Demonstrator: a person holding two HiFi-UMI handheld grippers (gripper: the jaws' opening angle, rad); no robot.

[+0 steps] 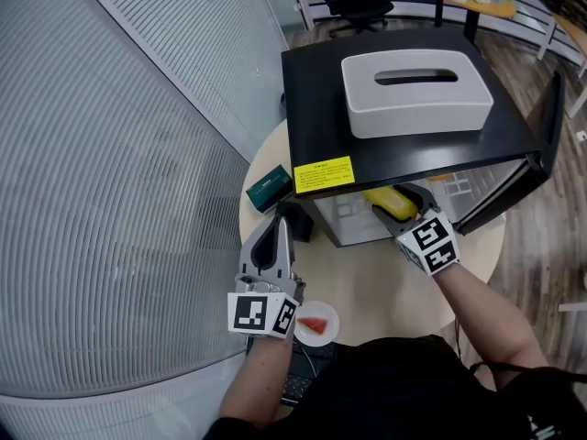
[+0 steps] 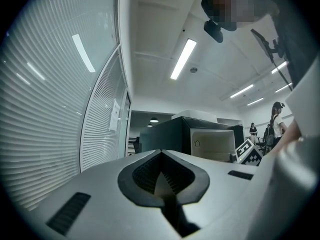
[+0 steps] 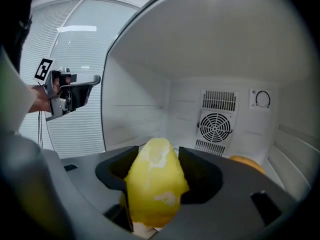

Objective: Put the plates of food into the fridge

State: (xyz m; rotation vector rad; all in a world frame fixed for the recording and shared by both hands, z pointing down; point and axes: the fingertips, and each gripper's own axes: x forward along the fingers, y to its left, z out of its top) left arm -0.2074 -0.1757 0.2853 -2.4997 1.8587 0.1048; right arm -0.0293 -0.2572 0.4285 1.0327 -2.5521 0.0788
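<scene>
One piece of yellow food is sitting between the jaws of the right gripper, which are standing part-way apart and pressing on its two sides. A pale edge is showing under the food. It may be the rim of its plate, but I cannot tell. The gripper is tilting slightly downward and pointing into the fridge, probably so the load goes in level over the floor of the compartment. Ahead of it the white back wall is showing a fan grille and a dial, and something orange is lying low at the right (too hidden to name).

Another helping is waiting outside. A small white plate with a red slice is resting at the near edge of the round table, just beside the left gripper. That gripper is holding nothing, its jaws are meeting, and it is pointing level toward the fridge. My guess is that it is idling clear of the opening while the right one works.

The fridge door is hanging open to the right. A white tissue box is lying on the fridge's black top, and a green box is sitting at the table's left edge by the fridge's front left corner.
</scene>
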